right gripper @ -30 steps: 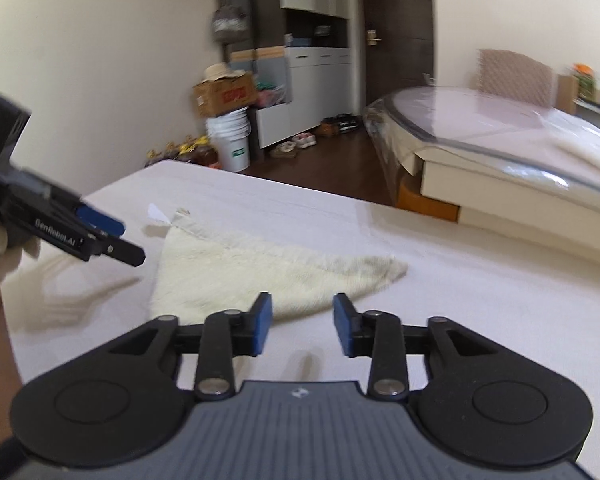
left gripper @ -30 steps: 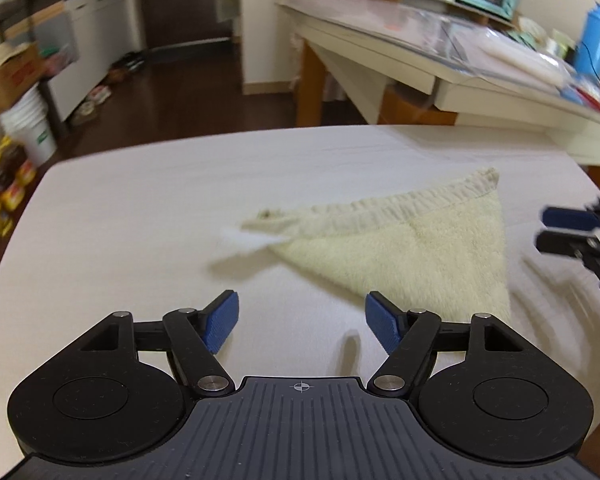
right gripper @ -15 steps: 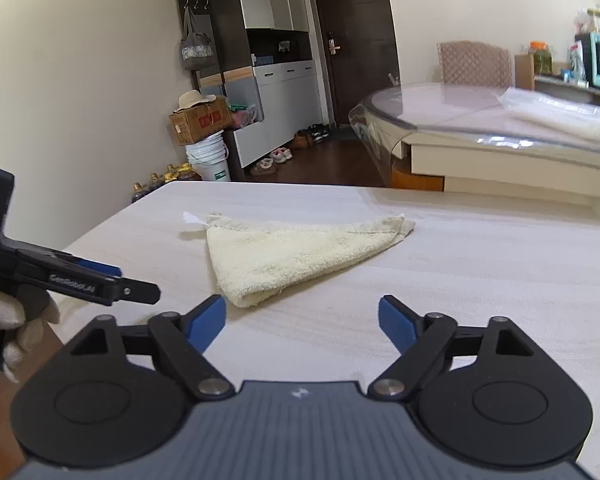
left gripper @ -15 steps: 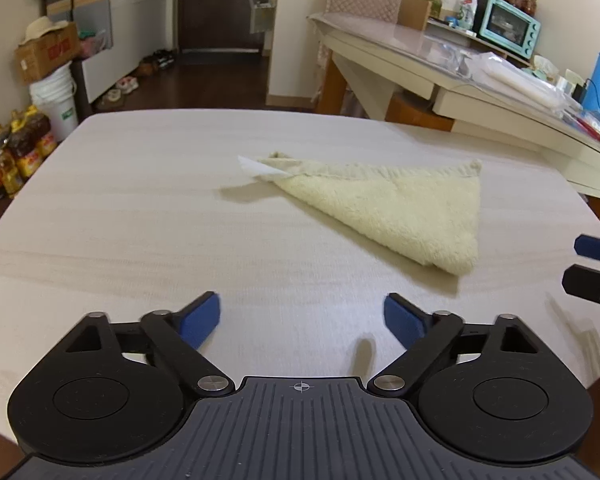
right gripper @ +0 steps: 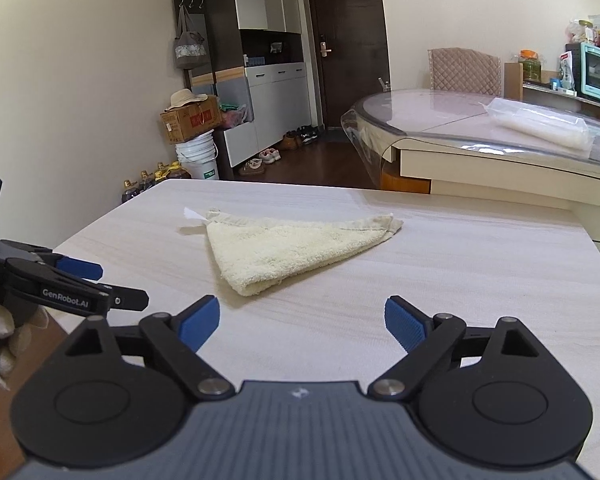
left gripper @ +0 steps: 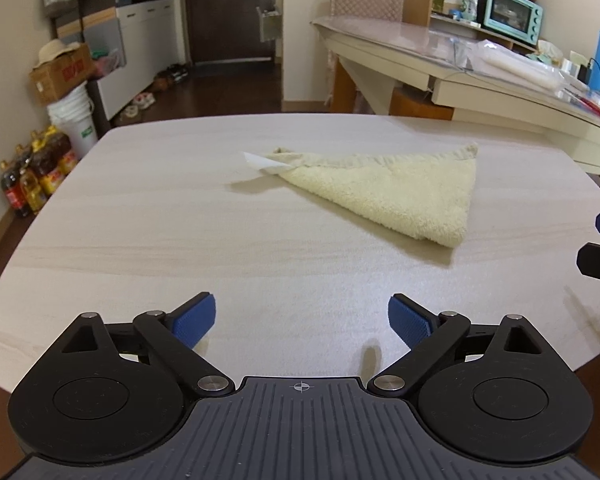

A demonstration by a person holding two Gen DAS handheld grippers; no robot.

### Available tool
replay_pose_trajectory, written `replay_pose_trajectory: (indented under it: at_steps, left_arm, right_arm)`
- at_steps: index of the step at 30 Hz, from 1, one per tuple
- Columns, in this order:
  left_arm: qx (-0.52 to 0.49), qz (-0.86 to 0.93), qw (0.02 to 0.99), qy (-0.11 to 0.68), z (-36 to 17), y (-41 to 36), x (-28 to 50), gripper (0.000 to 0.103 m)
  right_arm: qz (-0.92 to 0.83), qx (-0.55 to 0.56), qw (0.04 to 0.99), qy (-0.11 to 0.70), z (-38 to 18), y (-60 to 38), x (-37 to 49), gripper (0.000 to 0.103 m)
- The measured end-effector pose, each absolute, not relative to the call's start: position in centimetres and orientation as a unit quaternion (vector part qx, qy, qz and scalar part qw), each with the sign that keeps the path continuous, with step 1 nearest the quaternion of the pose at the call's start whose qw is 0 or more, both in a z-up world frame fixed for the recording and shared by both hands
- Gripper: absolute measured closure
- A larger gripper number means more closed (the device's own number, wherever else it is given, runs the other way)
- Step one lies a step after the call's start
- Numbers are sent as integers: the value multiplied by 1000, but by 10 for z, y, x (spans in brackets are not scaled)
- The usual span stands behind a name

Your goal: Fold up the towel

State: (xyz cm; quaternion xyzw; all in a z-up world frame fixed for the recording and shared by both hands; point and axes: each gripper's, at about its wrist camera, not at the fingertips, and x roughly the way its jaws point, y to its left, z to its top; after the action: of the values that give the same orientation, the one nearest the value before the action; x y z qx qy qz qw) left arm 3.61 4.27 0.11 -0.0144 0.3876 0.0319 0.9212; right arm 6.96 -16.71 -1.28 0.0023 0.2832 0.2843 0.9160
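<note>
Cream terry towel (left gripper: 396, 192) lay folded in triangle on pale worktop (left gripper: 180, 240), white tag at one corner. Left gripper (left gripper: 300, 320) and right gripper (right gripper: 302, 320), nearer a second before, had backed off, spread wide, empty. Fold apparently complete.

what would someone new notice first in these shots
A cream towel folded into a triangle lies alone in the middle of the pale wooden table. Near the camera, the left gripper and right gripper hang over the table's near edge, blue-padded jaws wide open, holding nothing.
</note>
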Motion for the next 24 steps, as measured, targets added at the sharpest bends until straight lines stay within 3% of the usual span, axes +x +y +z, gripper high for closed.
replay_pose_trajectory:
  at_steps: [14, 24]
  left_arm:
    - [-15, 28, 925, 378, 6, 53, 38, 6]
    - [-7, 31, 927, 373, 11, 69, 73, 6]
  right_arm:
    - [286, -16, 917, 278, -13, -166, 86, 14]
    - [282, 23, 908, 308, -25, -166, 200, 52]
